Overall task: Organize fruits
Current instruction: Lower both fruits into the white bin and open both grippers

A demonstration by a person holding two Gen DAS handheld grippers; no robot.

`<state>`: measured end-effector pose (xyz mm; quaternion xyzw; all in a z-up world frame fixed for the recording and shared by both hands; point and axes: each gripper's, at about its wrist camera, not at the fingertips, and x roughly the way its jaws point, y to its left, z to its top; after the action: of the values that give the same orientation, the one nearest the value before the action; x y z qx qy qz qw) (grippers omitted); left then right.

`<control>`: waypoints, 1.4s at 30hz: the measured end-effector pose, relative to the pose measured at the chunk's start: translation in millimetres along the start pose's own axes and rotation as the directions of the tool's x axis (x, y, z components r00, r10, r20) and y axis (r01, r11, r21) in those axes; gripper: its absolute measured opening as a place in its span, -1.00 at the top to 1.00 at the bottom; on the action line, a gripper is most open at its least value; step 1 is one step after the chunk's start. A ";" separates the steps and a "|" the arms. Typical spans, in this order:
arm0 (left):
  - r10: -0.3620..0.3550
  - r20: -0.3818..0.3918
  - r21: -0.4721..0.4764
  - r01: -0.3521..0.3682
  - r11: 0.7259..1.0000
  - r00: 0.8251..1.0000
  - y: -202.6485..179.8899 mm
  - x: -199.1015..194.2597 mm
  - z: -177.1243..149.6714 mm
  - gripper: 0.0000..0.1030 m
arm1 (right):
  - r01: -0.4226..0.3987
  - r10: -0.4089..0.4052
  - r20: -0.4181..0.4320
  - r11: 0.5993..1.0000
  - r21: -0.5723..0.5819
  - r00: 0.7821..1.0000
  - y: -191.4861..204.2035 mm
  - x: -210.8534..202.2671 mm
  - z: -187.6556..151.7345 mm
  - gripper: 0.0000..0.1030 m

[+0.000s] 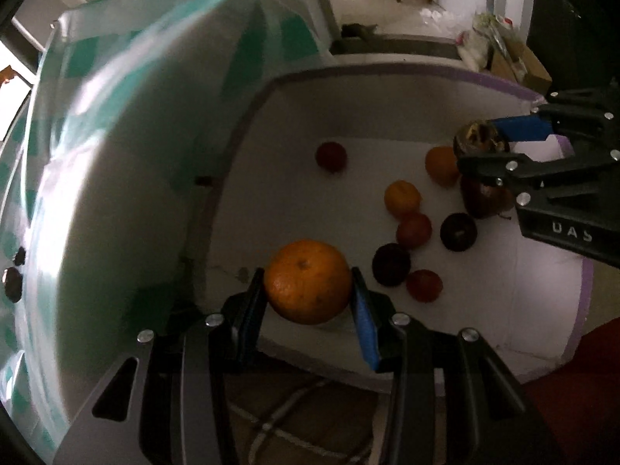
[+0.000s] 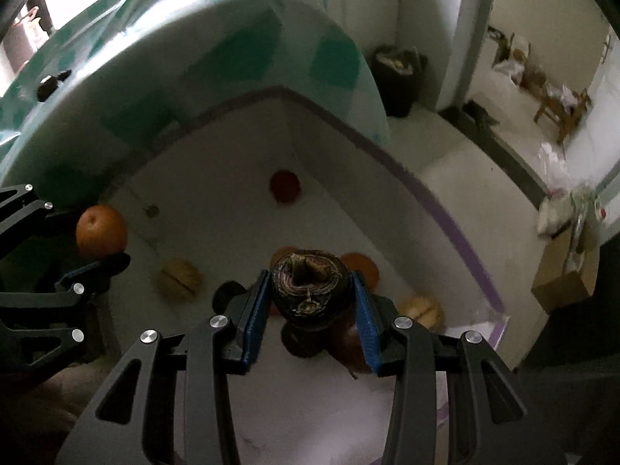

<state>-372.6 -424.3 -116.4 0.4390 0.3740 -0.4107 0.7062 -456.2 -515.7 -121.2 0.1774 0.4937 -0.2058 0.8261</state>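
Observation:
My left gripper (image 1: pixel 308 283) is shut on a large orange (image 1: pixel 308 281), held over the near left part of a white box with a purple rim (image 1: pixel 387 69). At the right, my right gripper (image 1: pixel 482 141) is shut on a dark brown wrinkled fruit (image 1: pixel 480 137) above the box. On the box floor lie several fruits: a red one (image 1: pixel 331 156) alone at the back, small oranges (image 1: pixel 402 197), and dark ones (image 1: pixel 458 231). In the right wrist view the right gripper (image 2: pixel 312 294) clamps the dark fruit (image 2: pixel 312 290). The orange (image 2: pixel 101 230) shows at the left, and the box rim (image 2: pixel 426 190) runs behind.
A table with a green-and-white checked cloth (image 1: pixel 116 116) overhangs the box on the left, with small dark things (image 1: pixel 13 279) on it. A black bin (image 2: pixel 399 77), cardboard boxes (image 2: pixel 565 271), bags and a wooden stool (image 2: pixel 562 112) stand on the floor beyond.

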 end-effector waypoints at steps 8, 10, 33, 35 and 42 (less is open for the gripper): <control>-0.020 -0.050 -0.015 0.019 1.000 0.999 -0.3 32.4 1.3 0.18 | -0.012 0.012 -0.057 1.000 0.003 0.998 3.9 21.6 -5.8 0.20; -0.023 -0.056 -0.019 0.022 1.000 0.998 0.5 36.6 2.4 0.18 | -0.017 0.016 -0.070 1.000 -0.004 0.997 4.2 25.9 -7.4 0.20; -0.046 -0.104 -0.031 0.043 0.999 0.994 5.1 64.2 10.3 0.17 | -0.060 0.064 -0.140 0.998 0.029 0.988 1.5 51.3 -9.2 0.17; -0.054 -0.107 -0.033 0.051 0.998 0.993 5.6 65.9 10.4 0.16 | -0.070 0.074 -0.140 0.997 0.037 0.987 1.2 51.0 -9.3 0.12; -0.052 -0.083 -0.030 0.050 0.998 0.995 11.1 64.5 12.1 -0.08 | -0.078 0.081 -0.137 0.997 0.030 0.987 2.9 49.3 -9.7 -0.05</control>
<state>-335.8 -448.6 -166.2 0.4363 0.4201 -0.4044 0.6853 -440.8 -516.5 -169.1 0.2209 0.5397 -0.1660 0.7952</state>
